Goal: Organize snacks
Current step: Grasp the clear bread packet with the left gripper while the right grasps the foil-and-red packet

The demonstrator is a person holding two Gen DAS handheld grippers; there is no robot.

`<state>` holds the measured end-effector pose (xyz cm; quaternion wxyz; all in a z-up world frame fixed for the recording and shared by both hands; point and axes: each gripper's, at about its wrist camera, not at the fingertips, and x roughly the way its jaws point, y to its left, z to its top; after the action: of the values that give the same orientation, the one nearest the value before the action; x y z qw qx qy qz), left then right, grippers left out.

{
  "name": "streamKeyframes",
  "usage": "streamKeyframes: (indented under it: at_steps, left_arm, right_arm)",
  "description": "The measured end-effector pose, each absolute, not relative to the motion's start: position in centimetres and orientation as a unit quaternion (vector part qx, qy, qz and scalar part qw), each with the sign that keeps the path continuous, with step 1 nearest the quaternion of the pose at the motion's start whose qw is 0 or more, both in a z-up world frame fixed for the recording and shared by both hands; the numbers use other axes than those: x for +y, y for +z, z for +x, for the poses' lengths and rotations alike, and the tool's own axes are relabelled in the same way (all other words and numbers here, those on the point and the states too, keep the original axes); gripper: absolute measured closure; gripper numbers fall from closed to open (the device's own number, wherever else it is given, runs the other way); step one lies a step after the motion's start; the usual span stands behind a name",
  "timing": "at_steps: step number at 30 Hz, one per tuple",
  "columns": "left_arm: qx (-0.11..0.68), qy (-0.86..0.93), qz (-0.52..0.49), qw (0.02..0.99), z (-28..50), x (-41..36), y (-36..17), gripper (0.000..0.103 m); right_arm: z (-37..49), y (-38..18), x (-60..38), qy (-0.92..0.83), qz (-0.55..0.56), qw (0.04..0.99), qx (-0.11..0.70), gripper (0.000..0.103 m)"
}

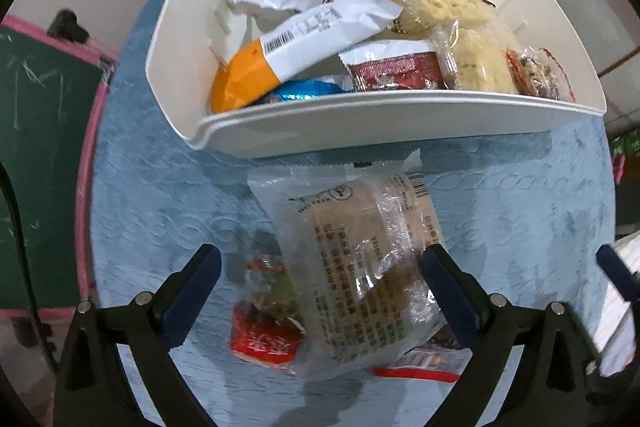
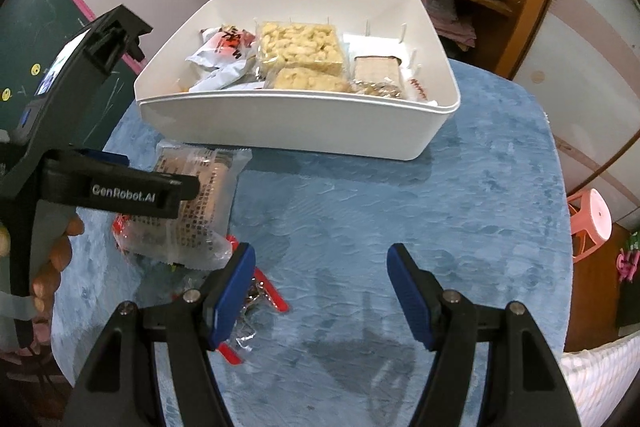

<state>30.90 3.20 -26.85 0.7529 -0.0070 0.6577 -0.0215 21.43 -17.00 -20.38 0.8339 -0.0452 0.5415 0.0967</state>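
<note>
Evidently a pick-up is in hand; the left gripper (image 1: 320,291) points straight down with jaws spread wide either side of the clear plastic-wrapped brown cake packet (image 1: 360,267), pads not yet pressing it; that packet lies on the blue textured tablecloth (image 2: 400,207), just before the white plastic bin (image 2: 304,127) of snacks; the right gripper (image 2: 322,291) hangs open and empty; next, I judge, closing on the packet.
</note>
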Motion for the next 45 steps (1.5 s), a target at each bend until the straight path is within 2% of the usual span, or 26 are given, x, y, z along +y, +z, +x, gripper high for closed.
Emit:
streamKeyframes:
  at_steps: [13,24,29,31,33,34,36,37,39,42,44,45]
  left_arm:
    - [0.677,-0.08,-0.035,0.731,29.2,3.6,-28.3,0.003]
    - [0.67,-0.099,-0.009,0.735,27.6,4.8,-28.2,0.007]
    - [0.677,-0.098,0.01,0.73,28.0,2.9,-27.9,0.007]
    - [0.679,-0.097,0.017,0.727,28.2,2.1,-28.2,0.006]
    - [0.682,-0.094,0.017,0.725,28.4,1.6,-28.4,0.004]
    - [0.683,-0.094,0.015,0.724,28.7,1.5,-28.6,0.004]
    - [0.685,-0.093,0.012,0.722,29.0,0.7,-28.9,0.003]
    - [0.686,-0.09,0.012,0.722,29.0,0.4,-29.0,0.002]
    - [0.684,-0.086,0.019,0.724,29.4,-0.7,-29.1,0.001]
    - [0.672,-0.089,0.036,0.734,29.5,-2.0,-28.9,0.012]
    - [0.662,-0.094,0.042,0.743,29.3,-2.8,-28.5,0.03]
    - [0.658,-0.096,0.043,0.746,29.1,-2.9,-28.2,0.031]
  right_arm:
    - [20.8,-22.4,-15.6,0.171,-0.046,0.805,0.566,0.034]
    - [20.2,-25.6,-12.7,0.229,-0.062,0.76,0.605,0.034]
    - [19.7,-28.2,-12.0,0.201,-0.107,0.746,0.626,0.033]
    - [19.0,-28.2,-11.3,0.204,-0.137,0.756,0.607,0.032]
    - [18.8,-28.2,-11.3,0.2,-0.13,0.763,0.601,0.035]
    - [18.7,-28.0,-11.4,0.201,-0.123,0.766,0.599,0.045]
    - [18.7,-27.7,-11.8,0.205,-0.111,0.765,0.6,0.054]
    - [18.6,-27.6,-12.2,0.204,-0.104,0.766,0.601,0.062]
    - [18.5,-27.4,-12.7,0.203,-0.09,0.766,0.603,0.064]
    - [18.0,-27.2,-14.1,0.194,-0.062,0.767,0.609,0.065]
    - [17.7,-26.9,-15.1,0.187,-0.049,0.769,0.61,0.065]
    - [17.5,-26.7,-15.7,0.182,-0.042,0.771,0.608,0.065]
